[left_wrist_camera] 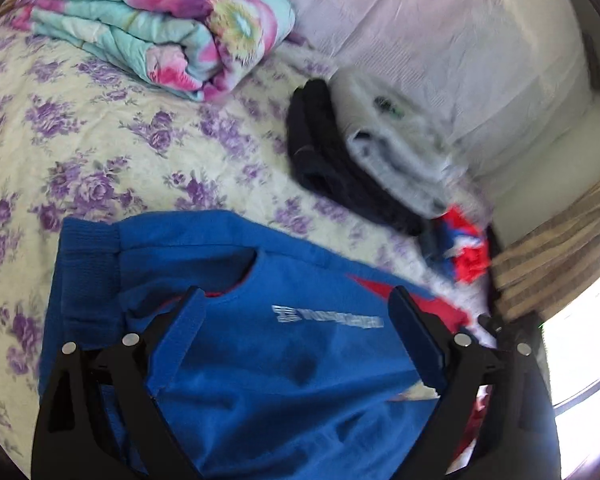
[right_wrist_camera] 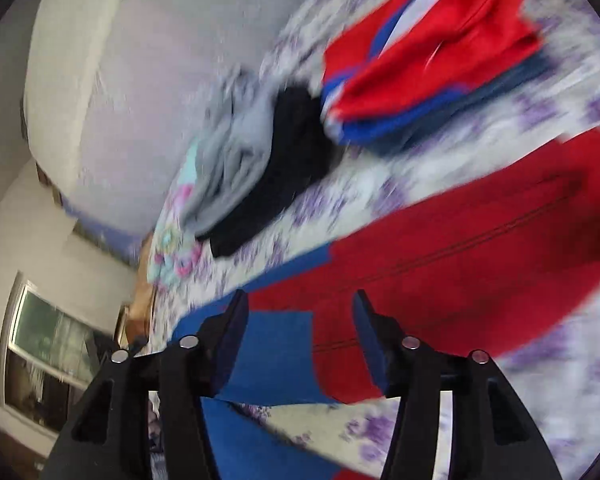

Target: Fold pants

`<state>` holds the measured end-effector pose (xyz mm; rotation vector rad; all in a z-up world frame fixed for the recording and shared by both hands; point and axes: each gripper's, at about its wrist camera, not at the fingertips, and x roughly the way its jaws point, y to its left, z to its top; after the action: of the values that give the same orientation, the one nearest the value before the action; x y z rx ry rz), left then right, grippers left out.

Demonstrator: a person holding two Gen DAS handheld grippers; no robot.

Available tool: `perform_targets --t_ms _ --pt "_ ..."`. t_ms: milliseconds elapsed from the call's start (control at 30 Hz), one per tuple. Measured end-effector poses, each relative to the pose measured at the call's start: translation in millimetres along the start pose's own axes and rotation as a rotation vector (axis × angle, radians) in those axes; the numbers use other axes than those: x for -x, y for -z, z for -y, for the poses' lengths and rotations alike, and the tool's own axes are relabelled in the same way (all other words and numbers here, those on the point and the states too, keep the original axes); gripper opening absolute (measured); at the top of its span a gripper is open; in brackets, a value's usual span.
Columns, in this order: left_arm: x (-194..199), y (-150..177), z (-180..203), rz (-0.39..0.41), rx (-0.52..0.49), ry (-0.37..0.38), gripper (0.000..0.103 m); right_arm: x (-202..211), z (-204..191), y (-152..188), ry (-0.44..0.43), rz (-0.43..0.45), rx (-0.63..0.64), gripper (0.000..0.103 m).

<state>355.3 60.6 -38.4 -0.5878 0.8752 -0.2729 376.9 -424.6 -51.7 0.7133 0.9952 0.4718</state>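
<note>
The blue and red pants (left_wrist_camera: 260,340) lie on the flowered bed sheet (left_wrist_camera: 80,152), with a ribbed cuff at the left and a white logo on the blue cloth. My left gripper (left_wrist_camera: 296,300) is open, its fingers spread wide just above the blue cloth, holding nothing. In the right wrist view the pants (right_wrist_camera: 460,264) show a large red panel and a blue part. My right gripper (right_wrist_camera: 300,304) is open over the seam between red and blue, with no cloth between its fingers. The right view is blurred.
A rolled flowered quilt (left_wrist_camera: 160,28) lies at the back left. A grey pillow (left_wrist_camera: 440,40) is behind. Folded black (left_wrist_camera: 328,160) and grey (left_wrist_camera: 388,148) garments and a red and blue folded pile (right_wrist_camera: 420,52) sit by the pillow. A window (right_wrist_camera: 48,352) is at left.
</note>
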Motion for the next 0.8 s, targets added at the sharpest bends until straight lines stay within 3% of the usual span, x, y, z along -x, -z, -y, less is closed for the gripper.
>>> perform_targets --t_ms 67,133,233,333,500,533,600,633,667,700,733,800 --pt "-18.1 -5.6 -7.7 -0.003 -0.006 -0.096 0.090 -26.9 14.4 -10.6 0.065 -0.029 -0.046 0.056" --pt "-26.2 -11.6 -15.4 0.035 -0.008 -0.152 0.087 -27.6 27.8 -30.4 0.069 0.042 -0.084 0.041" --pt "-24.7 -14.2 -9.1 0.069 -0.041 -0.194 0.087 -3.3 42.5 -42.9 0.073 0.127 -0.160 0.039" --pt "-7.3 -5.1 -3.8 0.089 -0.062 -0.148 0.087 16.2 19.8 -22.4 0.052 0.113 -0.080 0.048" --pt "26.2 12.5 6.9 0.099 -0.085 0.038 0.092 22.1 -15.7 34.8 -0.016 -0.018 0.074 0.064" --pt "25.2 17.2 8.1 0.074 -0.099 0.048 0.094 16.8 -16.3 42.5 -0.001 -0.047 0.091 0.065" --pt "12.0 24.4 6.2 0.022 -0.132 -0.033 0.094 7.6 -0.7 44.3 0.027 -0.073 0.062 0.065" --pt "0.1 26.2 -0.9 -0.013 -0.140 -0.117 0.093 2.9 10.4 40.2 0.003 -0.082 0.025 0.059" --pt "-7.6 26.2 -2.4 -0.039 -0.152 -0.145 0.093 5.1 24.6 35.8 -0.028 -0.073 -0.040 0.051" --pt "-7.9 26.1 1.0 -0.033 -0.178 -0.159 0.094 10.8 33.9 34.8 -0.045 -0.080 -0.108 0.034" --pt "-6.8 26.0 4.1 -0.033 -0.184 -0.168 0.094 20.0 42.6 37.1 -0.069 -0.085 -0.163 0.028" --pt "-4.0 27.2 6.3 -0.031 -0.188 -0.170 0.094 49.1 40.1 34.0 -0.054 -0.028 -0.137 0.033"
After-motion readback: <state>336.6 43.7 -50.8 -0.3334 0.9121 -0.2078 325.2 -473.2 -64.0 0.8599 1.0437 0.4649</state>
